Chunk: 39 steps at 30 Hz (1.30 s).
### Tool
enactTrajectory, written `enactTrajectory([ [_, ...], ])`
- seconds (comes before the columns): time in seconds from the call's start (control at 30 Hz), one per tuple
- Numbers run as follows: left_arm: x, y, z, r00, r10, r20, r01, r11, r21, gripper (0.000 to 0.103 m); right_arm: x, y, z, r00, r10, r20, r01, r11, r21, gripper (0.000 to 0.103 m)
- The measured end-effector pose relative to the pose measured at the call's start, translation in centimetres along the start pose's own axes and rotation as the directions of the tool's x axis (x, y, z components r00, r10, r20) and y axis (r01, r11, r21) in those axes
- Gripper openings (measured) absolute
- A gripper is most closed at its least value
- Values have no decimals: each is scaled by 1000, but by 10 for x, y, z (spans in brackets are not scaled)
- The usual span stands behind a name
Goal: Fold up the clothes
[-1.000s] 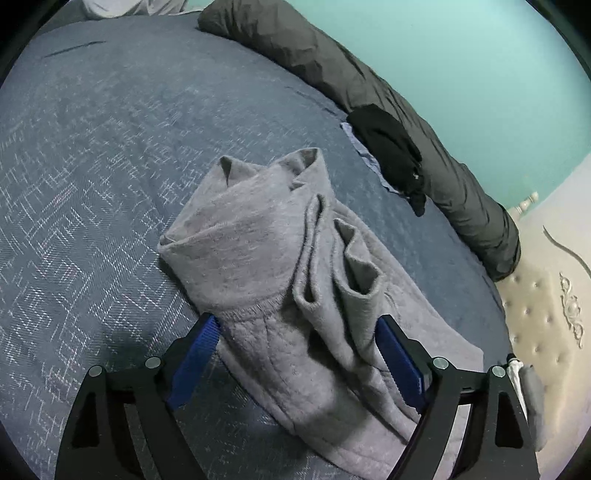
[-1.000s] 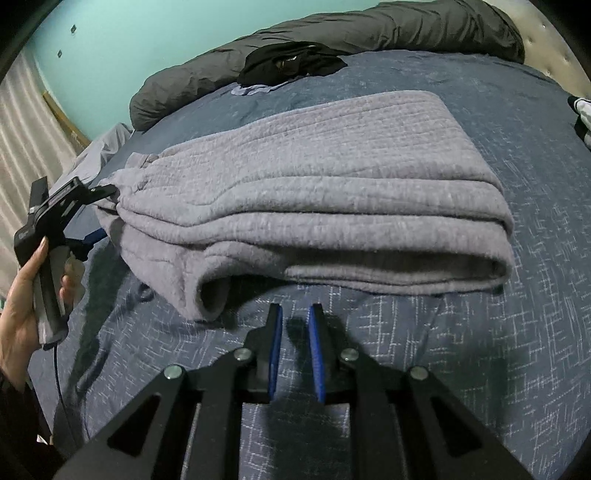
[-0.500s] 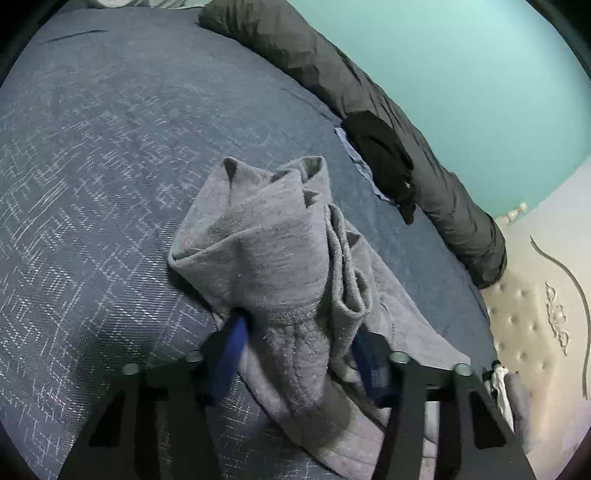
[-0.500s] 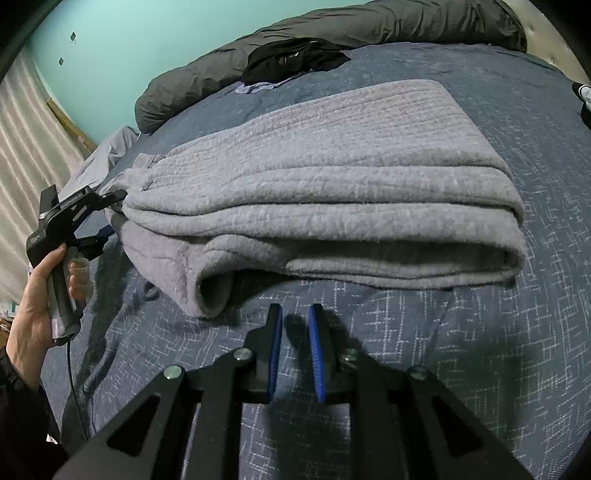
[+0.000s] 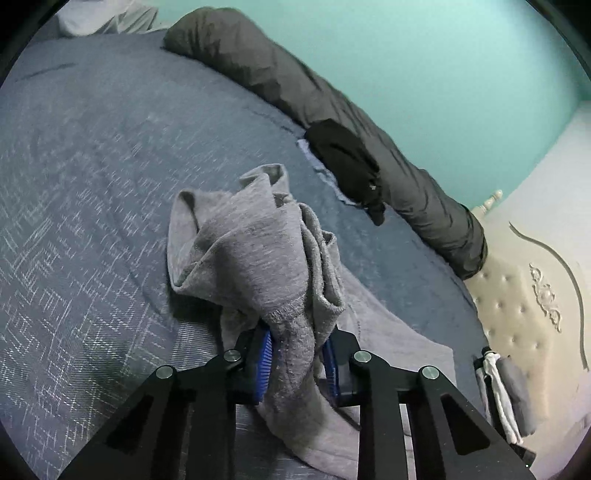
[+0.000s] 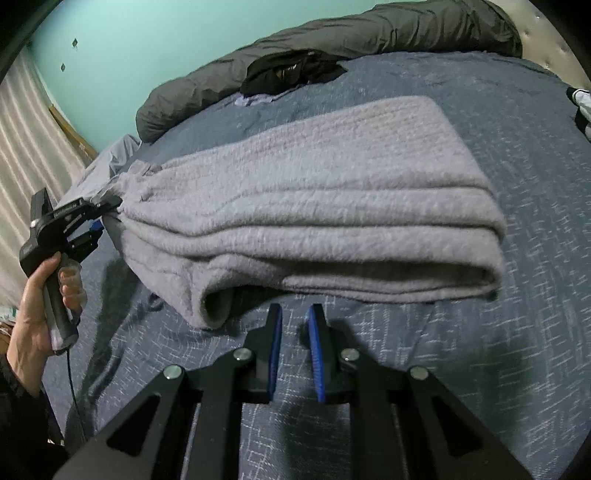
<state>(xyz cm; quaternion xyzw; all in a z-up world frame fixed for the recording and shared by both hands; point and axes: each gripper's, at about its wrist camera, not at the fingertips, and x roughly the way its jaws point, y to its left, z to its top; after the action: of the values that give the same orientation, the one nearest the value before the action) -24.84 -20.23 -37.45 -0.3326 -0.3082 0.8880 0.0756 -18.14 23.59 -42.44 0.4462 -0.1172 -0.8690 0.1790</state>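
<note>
**Grey knit bunched in my left grip, with the fold at risk**

Grey sweatpants [image 6: 314, 206] lie across the blue bedspread [image 6: 498, 350], folded over lengthwise into a thick band with a rounded fold at the headboard end. My left hand-held gripper [image 5: 297, 354] is clamped on the gathered cuff end, which is lifted and crumpled above the bed. My right hand-held gripper [image 6: 294, 332] rests low on the bedspread just in front of the near edge, its blue pads close together with a narrow gap, holding nothing.

What worries me: only a bunched wad sits between my left pads, so the layers could slide apart unevenly if I pull, and the stacked edges may skew. Dragging could also rumple the bedspread beneath. With my right side not pinning anything, the whole band might shift rather than fold.

Counted: one pair of grey sweatpants, two hand-held grippers, one black garment [image 6: 291, 74] by the one dark rolled duvet [image 6: 369, 33], one bed.
</note>
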Motion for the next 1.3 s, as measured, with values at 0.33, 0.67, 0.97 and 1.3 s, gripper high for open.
enactTrajectory([
  [0.33, -19, -42, -3, 999, -21, 32, 19, 997, 79, 25, -44, -47, 11, 993, -36, 112, 26, 996, 88, 14],
  [0.67, -18, -125, 0, 1000, -8, 20, 4, 976, 218, 25, -67, -101, 9, 988, -65, 140, 36, 979, 199, 14],
  [0.97, 45, -271, -73, 991, 38, -125, 38, 832, 554, 24, -87, -132, 7, 983, -69, 170, 21, 963, 270, 14],
  [1.3, 91, -317, -183, 960, 183, -212, 48, 639, 767, 58, -91, -146, 6, 986, -43, 163, -8, 955, 295, 14],
])
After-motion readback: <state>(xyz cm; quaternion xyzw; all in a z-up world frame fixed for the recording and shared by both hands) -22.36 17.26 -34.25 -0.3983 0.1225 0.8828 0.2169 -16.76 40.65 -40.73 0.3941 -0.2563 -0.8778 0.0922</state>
